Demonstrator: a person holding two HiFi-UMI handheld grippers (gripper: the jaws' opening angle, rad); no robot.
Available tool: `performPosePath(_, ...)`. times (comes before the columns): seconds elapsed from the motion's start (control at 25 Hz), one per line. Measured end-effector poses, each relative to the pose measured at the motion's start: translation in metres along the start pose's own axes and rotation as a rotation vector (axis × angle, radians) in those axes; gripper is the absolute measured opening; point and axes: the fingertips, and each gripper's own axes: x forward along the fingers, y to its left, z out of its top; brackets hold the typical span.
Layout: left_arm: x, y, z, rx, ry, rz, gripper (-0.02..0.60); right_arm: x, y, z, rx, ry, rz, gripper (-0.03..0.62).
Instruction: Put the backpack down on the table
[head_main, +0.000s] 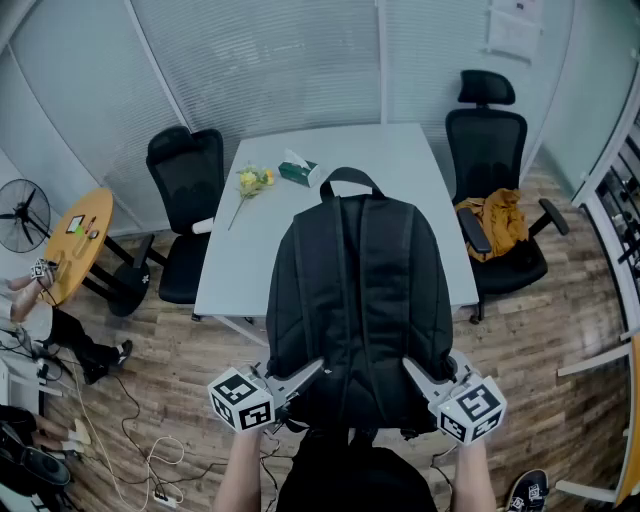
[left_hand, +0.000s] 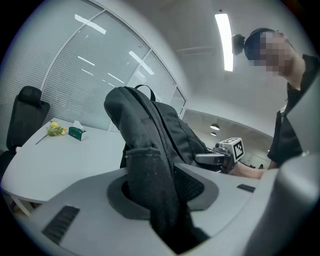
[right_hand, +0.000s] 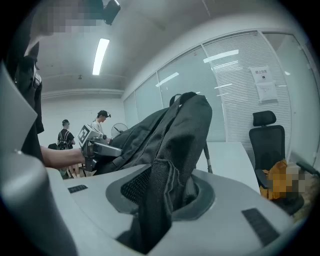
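The white table (head_main: 235, 262) bears a yellow flower (head_main: 252, 182) and a green tissue pack (head_main: 298, 171), both near its far left corner

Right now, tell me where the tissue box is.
Head view: tissue box on the table's far left part, beside the yellow flowers, beyond the backpack.

One backpack (head_main: 360, 300), two chairs (head_main: 190, 195) (head_main: 487, 150) (both black)

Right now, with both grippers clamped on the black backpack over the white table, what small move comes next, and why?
Probably lower both grippers together. The left gripper and right gripper each pinch the black backpack low, and it seems tilted over the white table, not resting there.
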Motion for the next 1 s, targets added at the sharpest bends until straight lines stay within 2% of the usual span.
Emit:
performPosePath(0.52,-0.013,-0.03,-0.003,0.039,0.009,0.019,0.138,-0.025,0.018,-0.001,-0.02,-0.016,0.014,0.12)
performPosePath(1.0,-0.028,-0.046,-0.015,0.048,0.017,0.026,0.14,-0.038,0.035,-0.009,0.009,-0.011,0.024,0.126)
